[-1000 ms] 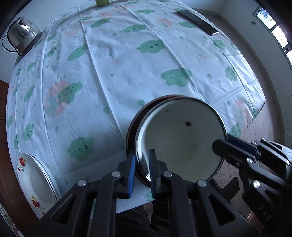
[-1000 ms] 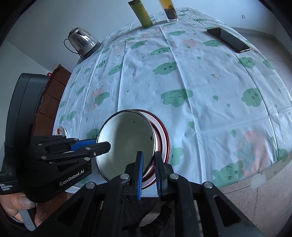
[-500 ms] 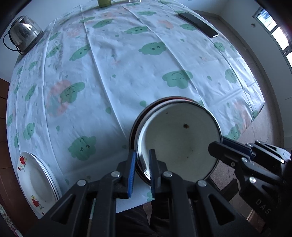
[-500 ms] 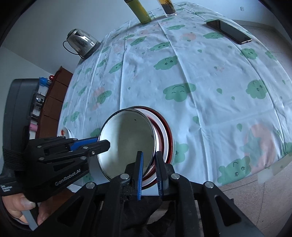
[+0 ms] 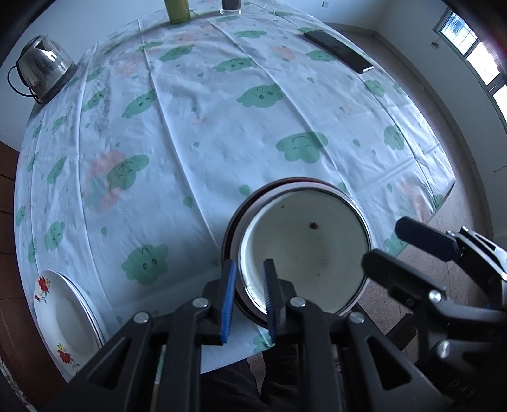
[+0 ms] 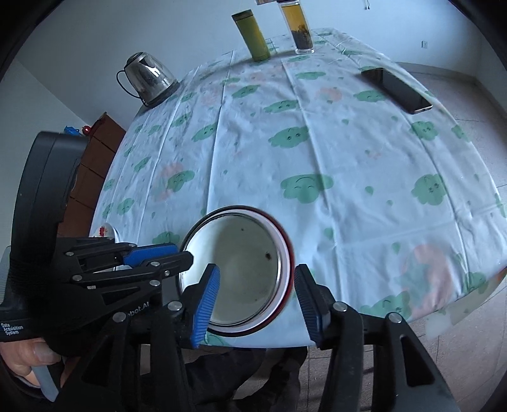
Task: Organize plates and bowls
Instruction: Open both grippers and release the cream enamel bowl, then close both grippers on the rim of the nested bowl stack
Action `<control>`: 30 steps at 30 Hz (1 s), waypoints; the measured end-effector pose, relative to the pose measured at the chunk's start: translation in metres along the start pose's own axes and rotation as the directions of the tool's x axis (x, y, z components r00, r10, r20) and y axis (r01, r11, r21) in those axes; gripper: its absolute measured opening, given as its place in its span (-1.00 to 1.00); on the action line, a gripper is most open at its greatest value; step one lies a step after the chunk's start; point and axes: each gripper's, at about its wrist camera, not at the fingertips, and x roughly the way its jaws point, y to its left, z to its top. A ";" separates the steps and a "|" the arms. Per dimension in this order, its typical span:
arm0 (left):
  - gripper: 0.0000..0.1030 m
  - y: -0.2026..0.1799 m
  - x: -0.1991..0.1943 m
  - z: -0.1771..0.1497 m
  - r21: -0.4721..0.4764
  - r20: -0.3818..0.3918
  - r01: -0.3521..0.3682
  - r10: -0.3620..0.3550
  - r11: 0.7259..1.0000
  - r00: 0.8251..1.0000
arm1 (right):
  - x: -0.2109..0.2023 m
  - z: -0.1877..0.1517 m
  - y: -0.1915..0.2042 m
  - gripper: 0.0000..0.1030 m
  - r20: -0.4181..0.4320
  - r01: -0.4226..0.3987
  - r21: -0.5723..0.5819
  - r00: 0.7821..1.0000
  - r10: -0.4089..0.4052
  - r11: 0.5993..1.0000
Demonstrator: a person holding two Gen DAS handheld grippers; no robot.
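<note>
A white enamel bowl (image 5: 304, 253) with a metal rim sits nested in a red-rimmed dish (image 5: 236, 218) at the table's near edge. My left gripper (image 5: 250, 269) points straight down and straddles the bowl's near-left rim. Its jaws are opening, and a thin gap shows on each side of the rim. In the right wrist view, my right gripper (image 6: 257, 272) hangs over the bowl (image 6: 240, 263). Its jaws are opening wide, with the near rim between the pads but untouched. A stack of floral plates (image 5: 63, 317) lies at the near left corner.
A steel kettle (image 6: 149, 76) stands at the far left. A green flask (image 6: 253, 35) and a glass tea bottle (image 6: 299, 28) stand at the far edge, and a phone (image 6: 399, 90) lies at the far right. A hand (image 6: 22, 361) holds the left gripper.
Both grippers had been shut on the bowl's rim. The right jaws have spread wide and let go of it. The left jaws have parted slightly. Neither hand has moved noticeably.
</note>
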 end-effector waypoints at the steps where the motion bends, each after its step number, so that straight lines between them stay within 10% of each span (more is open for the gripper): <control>1: -0.66 0.000 0.000 0.000 0.000 0.003 -0.001 0.001 1.000 1.000 | 0.000 0.000 -0.001 0.01 0.001 0.002 0.003 1.000 -0.002 1.000; 13: 0.01 0.009 0.002 -0.001 -0.027 0.007 -0.041 0.041 0.999 0.999 | 0.003 -0.005 -0.013 0.02 -0.003 0.023 0.033 1.000 -0.023 0.999; 30: 0.11 0.019 0.027 -0.005 -0.071 -0.058 -0.029 0.025 0.997 0.998 | 0.016 -0.014 -0.016 0.02 -0.034 0.027 0.040 0.999 -0.025 0.999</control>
